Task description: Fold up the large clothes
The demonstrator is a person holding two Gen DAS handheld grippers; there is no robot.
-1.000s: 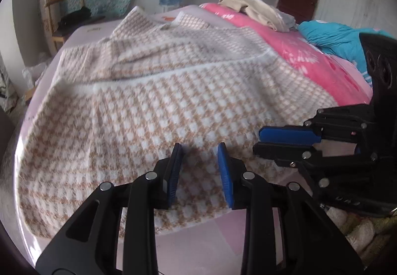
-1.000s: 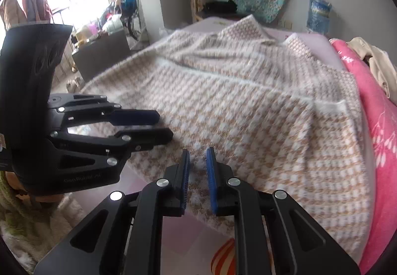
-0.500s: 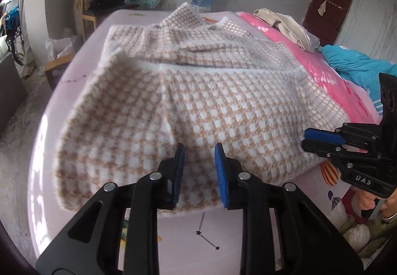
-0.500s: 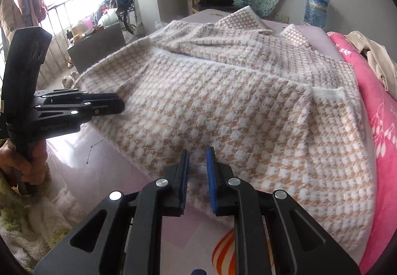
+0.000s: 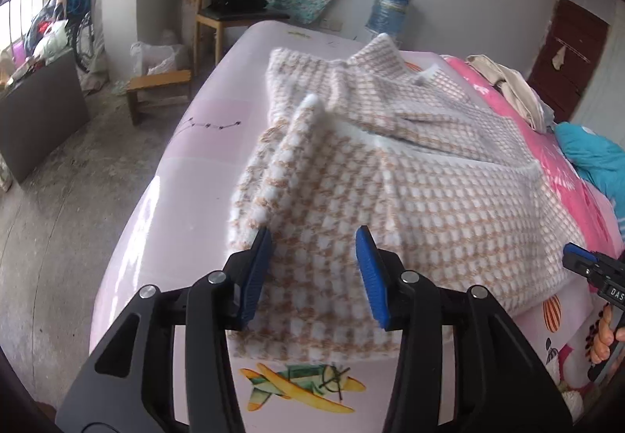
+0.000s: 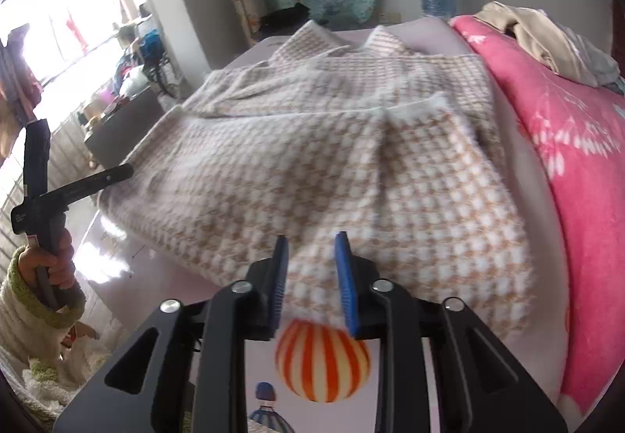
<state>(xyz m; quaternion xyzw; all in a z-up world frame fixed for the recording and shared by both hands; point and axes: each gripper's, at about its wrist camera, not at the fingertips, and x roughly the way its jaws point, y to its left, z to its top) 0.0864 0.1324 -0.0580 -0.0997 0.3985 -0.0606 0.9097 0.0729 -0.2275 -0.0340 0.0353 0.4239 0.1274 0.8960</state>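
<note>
With the checked garment [image 5: 410,190] spread on the bed [image 5: 187,175], its long axis running away from me, I see its near hem under both grippers: left gripper [image 5: 312,272] wide apart at one corner, right gripper [image 6: 311,276] narrowly apart, neither gripping.

Left gripper [image 5: 314,269]: jaws apart, over the hem at 6 o'clock.
Checked garment [image 5: 410,190]: spread on pink bed [image 5: 187,175].
Chair [image 5: 226,11]: 11 o'clock.
</note>
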